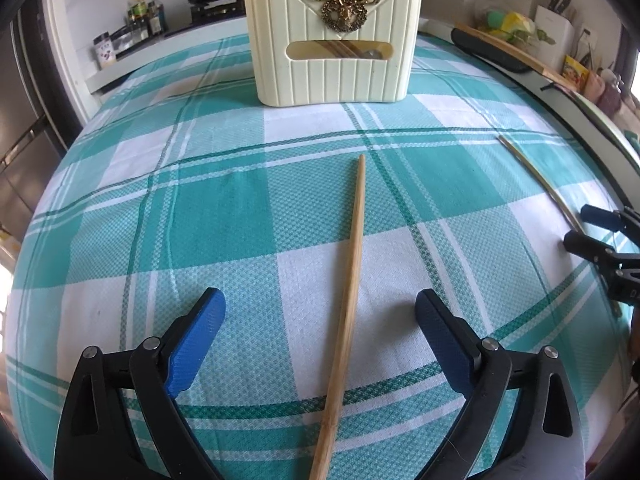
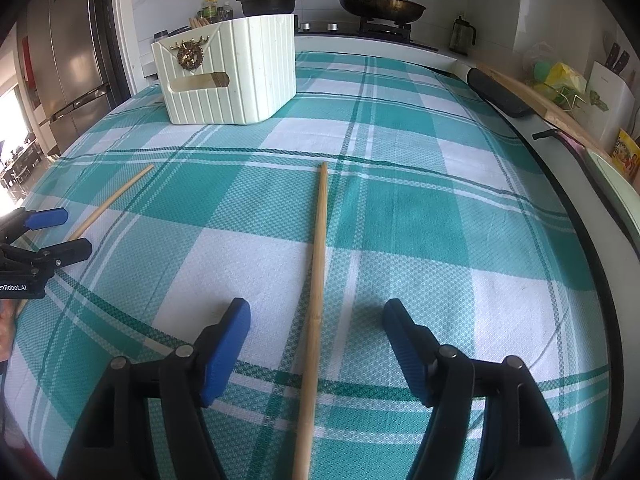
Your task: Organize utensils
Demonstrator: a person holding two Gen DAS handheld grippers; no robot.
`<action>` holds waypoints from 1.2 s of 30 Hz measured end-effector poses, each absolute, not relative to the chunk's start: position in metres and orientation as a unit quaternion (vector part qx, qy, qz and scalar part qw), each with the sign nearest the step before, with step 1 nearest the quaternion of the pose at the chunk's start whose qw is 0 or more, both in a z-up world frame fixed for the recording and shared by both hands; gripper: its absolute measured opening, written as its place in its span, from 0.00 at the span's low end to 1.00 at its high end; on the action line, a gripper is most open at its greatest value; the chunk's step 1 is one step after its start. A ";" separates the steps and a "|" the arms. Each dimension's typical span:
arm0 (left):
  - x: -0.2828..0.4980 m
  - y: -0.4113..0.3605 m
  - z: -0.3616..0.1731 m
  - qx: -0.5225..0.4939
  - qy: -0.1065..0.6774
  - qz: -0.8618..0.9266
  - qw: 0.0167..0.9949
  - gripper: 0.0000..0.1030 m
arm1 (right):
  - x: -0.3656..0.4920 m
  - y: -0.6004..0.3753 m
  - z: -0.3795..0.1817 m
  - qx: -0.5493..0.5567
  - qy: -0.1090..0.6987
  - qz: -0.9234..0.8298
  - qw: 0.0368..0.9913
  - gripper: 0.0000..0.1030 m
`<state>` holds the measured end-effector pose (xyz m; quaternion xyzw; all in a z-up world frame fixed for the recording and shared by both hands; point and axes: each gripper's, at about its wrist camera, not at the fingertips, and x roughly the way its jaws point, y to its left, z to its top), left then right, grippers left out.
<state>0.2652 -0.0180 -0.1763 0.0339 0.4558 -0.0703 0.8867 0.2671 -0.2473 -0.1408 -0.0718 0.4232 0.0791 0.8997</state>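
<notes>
One chopstick is lying flat on the checked cloth, running between the fingers of my left tongs, which I am holding wide open, touching nothing. A second chopstick is lying the same way between the fingers of my right tongs, also spread open and not gripping it. Both sticks are pointing away from me toward the cream holder, which is standing well ahead of both tongs with more chopsticks showing through its slot. Beyond it, a pan is sitting on the stove.
</notes>
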 end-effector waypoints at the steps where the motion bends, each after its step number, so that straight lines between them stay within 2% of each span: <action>1: 0.265 -0.018 -0.176 0.034 0.456 -0.070 0.887 0.94 | 0.267 -0.247 -0.141 -0.072 0.423 0.079 0.900 0.68; 20: 0.264 -0.018 -0.176 0.033 0.457 -0.069 0.886 0.94 | 0.267 -0.246 -0.142 -0.072 0.422 0.079 0.900 0.68; 24: 0.265 -0.011 -0.167 0.020 0.482 -0.105 0.869 0.88 | 0.266 -0.247 -0.142 -0.066 0.425 0.083 0.899 0.69; 28: 0.275 0.011 -0.149 -0.023 0.498 -0.154 0.853 0.88 | 0.268 -0.250 -0.137 -0.078 0.469 0.104 0.874 0.69; 32: 0.301 0.009 -0.151 0.004 0.526 -0.173 0.833 0.88 | 0.285 -0.251 -0.132 -0.086 0.523 0.124 0.839 0.68; 34: 0.310 0.000 -0.156 0.031 0.534 -0.169 0.828 0.85 | 0.297 -0.248 -0.132 -0.088 0.536 0.128 0.830 0.65; 36: 0.321 -0.009 -0.162 0.046 0.546 -0.168 0.819 0.76 | 0.314 -0.243 -0.130 -0.094 0.538 0.129 0.828 0.51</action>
